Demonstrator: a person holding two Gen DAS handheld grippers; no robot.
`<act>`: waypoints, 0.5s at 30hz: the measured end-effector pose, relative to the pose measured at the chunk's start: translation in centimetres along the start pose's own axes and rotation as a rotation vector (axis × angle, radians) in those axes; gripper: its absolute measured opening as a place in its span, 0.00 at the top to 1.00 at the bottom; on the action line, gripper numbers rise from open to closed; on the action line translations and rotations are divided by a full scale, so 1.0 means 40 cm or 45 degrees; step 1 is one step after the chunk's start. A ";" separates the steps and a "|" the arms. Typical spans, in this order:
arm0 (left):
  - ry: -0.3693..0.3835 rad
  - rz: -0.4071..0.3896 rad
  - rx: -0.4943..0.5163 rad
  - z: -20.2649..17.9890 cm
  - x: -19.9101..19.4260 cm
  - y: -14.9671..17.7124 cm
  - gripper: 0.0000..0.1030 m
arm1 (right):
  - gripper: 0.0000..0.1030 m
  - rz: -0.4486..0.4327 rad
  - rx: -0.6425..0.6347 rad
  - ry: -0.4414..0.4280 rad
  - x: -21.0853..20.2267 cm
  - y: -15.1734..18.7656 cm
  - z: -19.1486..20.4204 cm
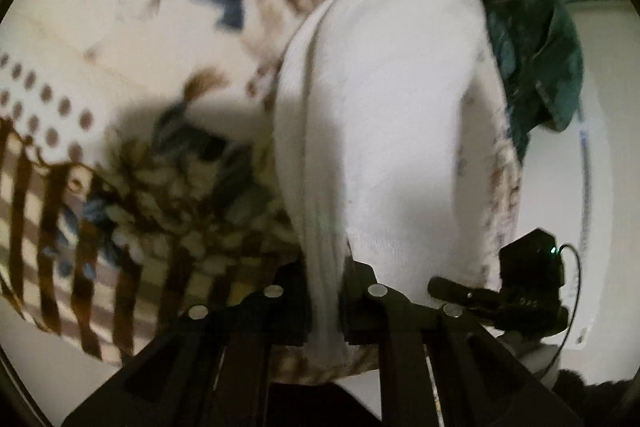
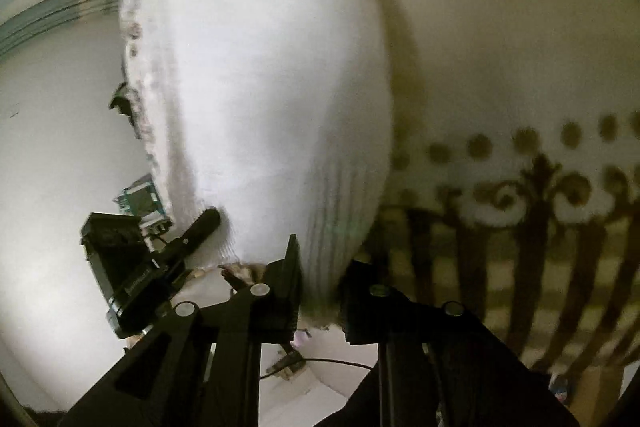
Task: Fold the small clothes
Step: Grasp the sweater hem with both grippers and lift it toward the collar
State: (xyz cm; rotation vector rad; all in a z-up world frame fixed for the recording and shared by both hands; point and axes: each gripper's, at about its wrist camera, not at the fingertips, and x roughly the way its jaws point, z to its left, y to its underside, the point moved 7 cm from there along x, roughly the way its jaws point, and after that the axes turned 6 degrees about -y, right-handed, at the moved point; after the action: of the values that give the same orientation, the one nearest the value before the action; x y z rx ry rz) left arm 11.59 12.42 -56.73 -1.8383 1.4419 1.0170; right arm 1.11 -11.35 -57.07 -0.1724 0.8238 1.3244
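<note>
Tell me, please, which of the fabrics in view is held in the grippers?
The white cloth: both the left gripper and the right gripper pinch it. The floral blanket lies beneath it, and the green garment lies untouched beyond it.

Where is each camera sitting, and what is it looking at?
Left wrist: sits on the left gripper, looking along its fingers at the white garment on a floral blanket; the right gripper shows.
Right wrist: sits on the right gripper, facing the same white garment; the left gripper shows.
Shared: garment, blanket, each other's gripper.
</note>
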 end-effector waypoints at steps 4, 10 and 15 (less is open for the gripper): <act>0.117 -0.093 -0.009 -0.083 -0.108 -0.079 0.92 | 0.85 -0.084 -0.068 -0.044 -0.101 -0.008 0.109; 0.331 -0.234 0.072 -0.288 -0.187 -0.321 0.92 | 0.85 -0.300 -0.190 -0.109 -0.248 -0.119 0.339; 0.371 -0.319 0.157 -0.421 -0.145 -0.582 0.92 | 0.85 -0.489 -0.329 -0.107 -0.372 -0.358 0.488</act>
State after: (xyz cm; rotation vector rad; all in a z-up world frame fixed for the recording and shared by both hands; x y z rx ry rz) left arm 36.99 7.36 -43.01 -2.0747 1.3548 0.5436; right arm 22.27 -16.21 -38.73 -0.4535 0.5135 1.0610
